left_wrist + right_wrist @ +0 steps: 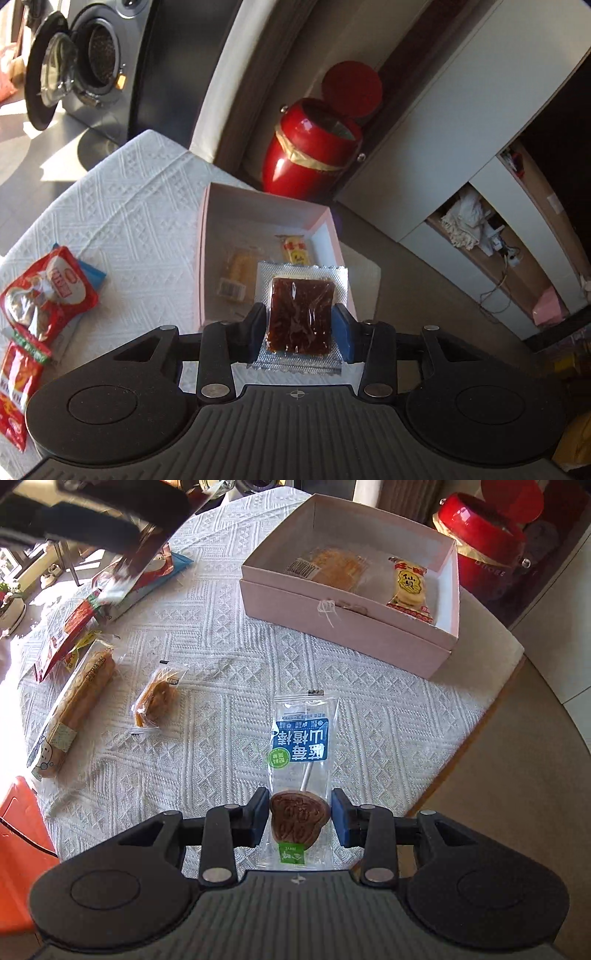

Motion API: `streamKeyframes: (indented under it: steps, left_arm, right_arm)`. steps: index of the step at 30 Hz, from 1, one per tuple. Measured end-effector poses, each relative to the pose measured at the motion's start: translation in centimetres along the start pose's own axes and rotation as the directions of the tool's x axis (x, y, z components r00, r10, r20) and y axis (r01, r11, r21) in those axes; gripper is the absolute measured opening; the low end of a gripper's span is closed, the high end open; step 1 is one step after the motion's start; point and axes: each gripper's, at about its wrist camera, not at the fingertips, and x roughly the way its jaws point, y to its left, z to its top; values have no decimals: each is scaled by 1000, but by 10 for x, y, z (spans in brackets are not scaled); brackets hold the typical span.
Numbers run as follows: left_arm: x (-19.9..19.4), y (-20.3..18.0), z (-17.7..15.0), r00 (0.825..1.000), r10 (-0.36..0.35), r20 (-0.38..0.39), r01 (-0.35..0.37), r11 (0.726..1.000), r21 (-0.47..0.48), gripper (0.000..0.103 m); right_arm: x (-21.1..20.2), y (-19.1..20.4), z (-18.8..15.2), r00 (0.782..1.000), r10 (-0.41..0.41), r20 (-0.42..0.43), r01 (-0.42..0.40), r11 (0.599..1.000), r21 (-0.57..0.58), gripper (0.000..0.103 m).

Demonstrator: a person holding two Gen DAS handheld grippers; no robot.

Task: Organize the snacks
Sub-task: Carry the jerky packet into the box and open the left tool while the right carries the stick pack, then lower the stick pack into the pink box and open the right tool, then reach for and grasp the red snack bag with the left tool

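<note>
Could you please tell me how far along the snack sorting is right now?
Done: two snacks already lie in the pink box, a pale pastry and a yellow rice cracker.
In hand: the left gripper holds a dark brown packet above the box; the right gripper grips a lollipop.
Left: a long bread roll, a small orange snack and the red packets are on the tablecloth.

White-clothed table (229,635): box (332,627), snacks (155,698)
</note>
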Motion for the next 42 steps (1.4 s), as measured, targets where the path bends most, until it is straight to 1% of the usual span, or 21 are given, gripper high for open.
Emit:
streamKeyframes:
  steps: [2, 4, 6, 8, 11, 12, 15, 16, 18, 19, 20, 21, 23, 25, 28, 29, 32, 35, 37, 40, 42]
  left_arm:
    - [14, -1, 9, 999, 40, 13, -40, 999, 12, 42]
    - [16, 3, 6, 999, 33, 9, -33, 999, 3, 42]
    - [12, 12, -7, 999, 49, -12, -49, 999, -1, 42]
    - [13, 22, -24, 994, 98, -55, -98, 995, -5, 42]
    - [12, 45, -62, 972, 176, -157, -183, 983, -33, 42]
    - [11, 55, -79, 960, 198, -197, -211, 976, -49, 42]
    - [7, 69, -119, 926, 240, -291, -279, 955, -101, 42]
    - [5, 72, -130, 918, 243, -314, -291, 950, -116, 42]
    - [-1, 76, -150, 909, 236, -342, -299, 943, -145, 42]
    - [-6, 78, -159, 907, 233, -352, -302, 940, -157, 42]
    - [-8, 79, -164, 905, 232, -357, -305, 938, -163, 42]
    - [-15, 82, -171, 903, 234, -360, -309, 936, -167, 42]
    - [-21, 84, -177, 902, 244, -356, -319, 932, -171, 42]
    - [-25, 88, -178, 903, 254, -348, -329, 927, -178, 42]
    - [-33, 95, -174, 905, 272, -327, -344, 921, -184, 42]
    - [-36, 97, -173, 906, 279, -319, -349, 919, -186, 42]
    - [-47, 111, -166, 905, 316, -284, -376, 907, -188, 42]
    - [-54, 137, -155, 905, 349, -244, -402, 889, -220, 42]
    - [-54, 157, -143, 898, 388, -208, -429, 877, -216, 42]
    - [-51, 183, -125, 886, 425, -184, -458, 863, -215, 42]
    - [-49, 193, -115, 886, 425, -186, -458, 865, -205, 42]
  right_arm:
    - [-9, -5, 4, 1000, 0, 21, 0, 1000, 9, 35]
    - [-15, -10, 8, 999, -5, 37, 4, 1000, 17, 35]
    - [-18, -17, 10, 999, -7, 43, 5, 999, 34, 36]
    - [-13, -23, 12, 1000, -2, 31, 0, 998, 62, 36]
    - [-7, -33, 19, 1000, 17, 24, -20, 993, 119, 36]
    - [-8, -36, 24, 999, 18, 35, -23, 990, 136, 36]
    - [-27, -45, 49, 990, -2, 142, -22, 985, 168, 35]
    - [-37, -49, 63, 980, -21, 196, -14, 985, 175, 35]
    - [-51, -57, 89, 961, -39, 274, -14, 982, 187, 37]
    - [-56, -62, 105, 950, -45, 310, -18, 980, 197, 39]
    - [-58, -65, 118, 944, -57, 324, -12, 978, 207, 48]
    - [-59, -67, 129, 941, -70, 331, -4, 976, 216, 61]
    - [-59, -66, 142, 935, -78, 346, 1, 976, 216, 66]
    - [-52, -59, 143, 943, -64, 326, -4, 979, 205, 66]
    - [-36, -40, 130, 965, -21, 260, -23, 986, 166, 69]
    - [-26, -26, 121, 976, -8, 219, -23, 990, 140, 69]
    - [-2, 7, 98, 993, 29, 117, -37, 997, 71, 69]
    - [12, 41, 76, 997, 64, 44, -64, 998, 0, 69]
    - [16, 58, 66, 996, 87, 14, -87, 995, -38, 69]
    - [17, 81, 57, 996, 94, -3, -94, 992, -86, 69]
    - [17, 91, 54, 995, 95, -12, -96, 989, -116, 69]
